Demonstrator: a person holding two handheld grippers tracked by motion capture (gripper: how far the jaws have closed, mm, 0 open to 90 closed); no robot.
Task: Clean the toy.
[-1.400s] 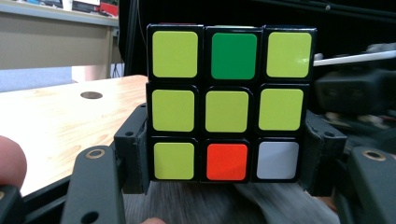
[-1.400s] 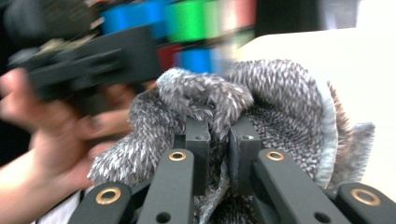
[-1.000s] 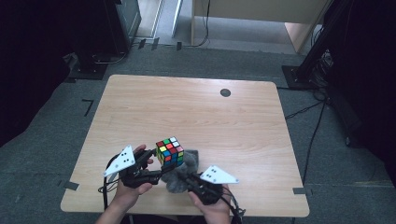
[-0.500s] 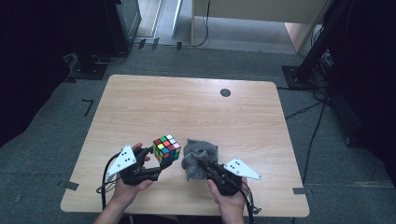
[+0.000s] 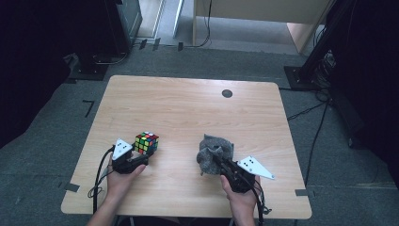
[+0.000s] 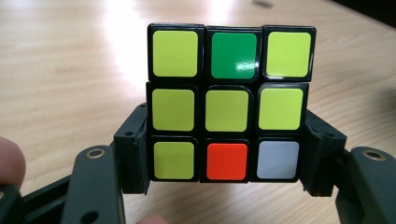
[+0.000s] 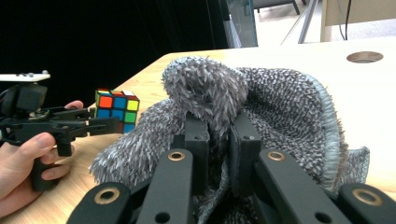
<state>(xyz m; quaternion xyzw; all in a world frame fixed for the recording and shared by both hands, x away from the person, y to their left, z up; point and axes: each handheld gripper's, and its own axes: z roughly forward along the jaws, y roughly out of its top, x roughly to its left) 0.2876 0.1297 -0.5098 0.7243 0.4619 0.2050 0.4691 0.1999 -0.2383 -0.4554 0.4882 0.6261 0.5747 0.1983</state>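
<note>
Grey carpeted floor [image 5: 47, 155] surrounds a wooden bench [image 5: 188, 108] with a cable hole [image 5: 227, 93]. Right gripper [image 5: 221, 163], jaws nearly closed, pinches a grey fuzzy cloth [image 5: 214, 151]; left gripper [image 5: 141, 155] clamps a Rubik's cube [image 5: 146, 142] well apart, near the bench's front-left.

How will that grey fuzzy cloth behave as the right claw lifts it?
The grey cloth is probably floppy: it bunches in folds around the right claw, which pinches one fold. It likely drapes and sags when lifted. Its fuzzy pile suggests little slipping, and it looks light.
</note>
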